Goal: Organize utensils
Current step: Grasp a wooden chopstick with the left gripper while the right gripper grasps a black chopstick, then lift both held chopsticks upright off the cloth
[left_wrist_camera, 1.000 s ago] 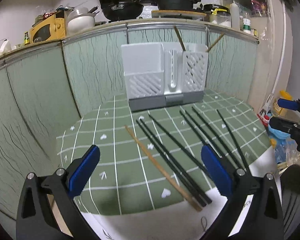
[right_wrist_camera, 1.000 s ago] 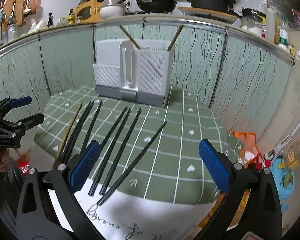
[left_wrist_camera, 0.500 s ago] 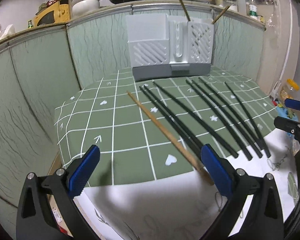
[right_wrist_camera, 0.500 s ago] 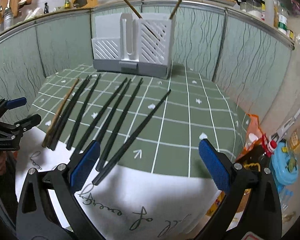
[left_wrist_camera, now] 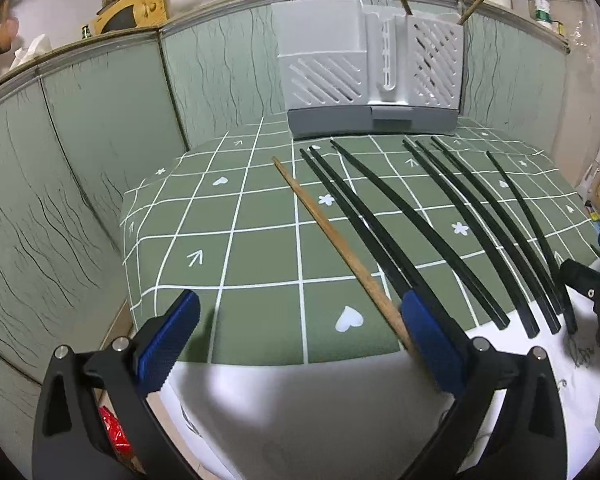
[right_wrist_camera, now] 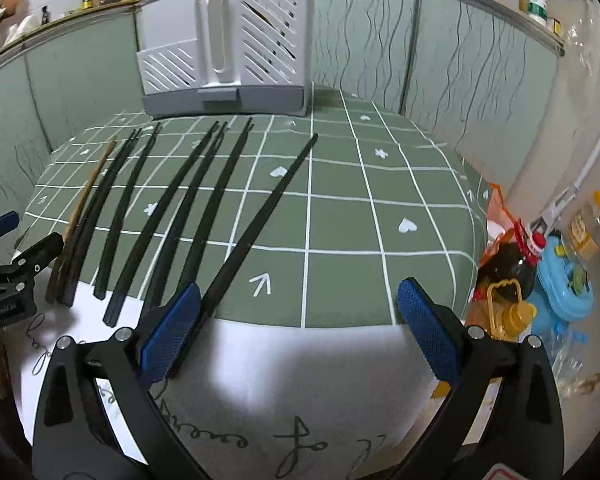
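Several black chopsticks [left_wrist_camera: 412,216] and one wooden chopstick [left_wrist_camera: 332,236] lie fanned out on the green checked cloth [left_wrist_camera: 260,248]. A white slotted utensil holder [left_wrist_camera: 372,68] stands at the back with two wooden chopsticks leaning in its right compartment. My left gripper [left_wrist_camera: 296,340] hangs open over the cloth's front edge, its right finger just over the wooden chopstick's near end. My right gripper [right_wrist_camera: 298,334] is open too, its left finger above the near end of the rightmost black chopstick [right_wrist_camera: 268,208]. The holder [right_wrist_camera: 228,52] also shows in the right wrist view.
Green tiled walls [left_wrist_camera: 80,168] enclose the table on the left, back and right. A ledge above carries pots and jars. To the right of the table stand bottles [right_wrist_camera: 508,264] and a blue plastic item [right_wrist_camera: 564,284]. White cloth with script [right_wrist_camera: 300,400] covers the table's front.
Both grippers have dropped lower and come closer to the table's front edge. The chopsticks have not moved and both grippers stay open.
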Demonstrator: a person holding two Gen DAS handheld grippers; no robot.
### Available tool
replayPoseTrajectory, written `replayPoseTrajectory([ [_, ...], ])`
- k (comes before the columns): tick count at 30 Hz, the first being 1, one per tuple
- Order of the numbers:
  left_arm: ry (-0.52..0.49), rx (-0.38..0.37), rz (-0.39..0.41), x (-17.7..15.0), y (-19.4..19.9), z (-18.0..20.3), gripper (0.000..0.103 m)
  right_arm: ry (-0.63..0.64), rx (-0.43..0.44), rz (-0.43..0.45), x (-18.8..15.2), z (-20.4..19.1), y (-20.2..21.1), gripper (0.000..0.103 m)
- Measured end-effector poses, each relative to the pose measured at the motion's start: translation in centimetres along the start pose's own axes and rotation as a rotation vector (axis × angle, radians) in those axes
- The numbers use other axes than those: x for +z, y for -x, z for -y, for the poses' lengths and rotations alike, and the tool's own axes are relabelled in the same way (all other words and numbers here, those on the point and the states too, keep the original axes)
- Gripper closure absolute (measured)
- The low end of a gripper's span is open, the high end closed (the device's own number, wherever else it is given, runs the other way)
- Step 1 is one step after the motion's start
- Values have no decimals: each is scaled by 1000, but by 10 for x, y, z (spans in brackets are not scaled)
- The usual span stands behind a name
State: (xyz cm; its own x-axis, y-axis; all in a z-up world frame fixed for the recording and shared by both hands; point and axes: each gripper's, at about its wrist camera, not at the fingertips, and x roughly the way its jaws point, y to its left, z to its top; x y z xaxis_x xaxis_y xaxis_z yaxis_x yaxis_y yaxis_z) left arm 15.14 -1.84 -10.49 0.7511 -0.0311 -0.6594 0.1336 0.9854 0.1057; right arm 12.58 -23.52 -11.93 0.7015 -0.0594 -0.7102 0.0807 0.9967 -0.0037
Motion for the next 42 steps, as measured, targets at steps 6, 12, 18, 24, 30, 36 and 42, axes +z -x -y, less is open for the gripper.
replayPoseTrajectory([
  [6,19,34,-22,-1,-5,7,7,-8,-19,-16,2,-9,-7,8],
  [12,41,66,-15,-4,-3,15,19,-24,-75,-18,3,-16,-8,16],
  [18,110,101,-4,-8,0,9,37,-83,-83,-6,-2,-10,-5,30],
  [24,159,142,9,-10,2,-1,61,-135,-90,15,-5,0,-2,48],
  [30,208,155,21,-10,3,-14,83,-164,-107,38,-8,6,0,70],
  [36,221,144,31,-11,3,-18,96,-199,-101,49,-11,13,1,85],
  [42,222,122,34,-11,3,-21,96,-202,-84,47,-9,15,1,96],
])
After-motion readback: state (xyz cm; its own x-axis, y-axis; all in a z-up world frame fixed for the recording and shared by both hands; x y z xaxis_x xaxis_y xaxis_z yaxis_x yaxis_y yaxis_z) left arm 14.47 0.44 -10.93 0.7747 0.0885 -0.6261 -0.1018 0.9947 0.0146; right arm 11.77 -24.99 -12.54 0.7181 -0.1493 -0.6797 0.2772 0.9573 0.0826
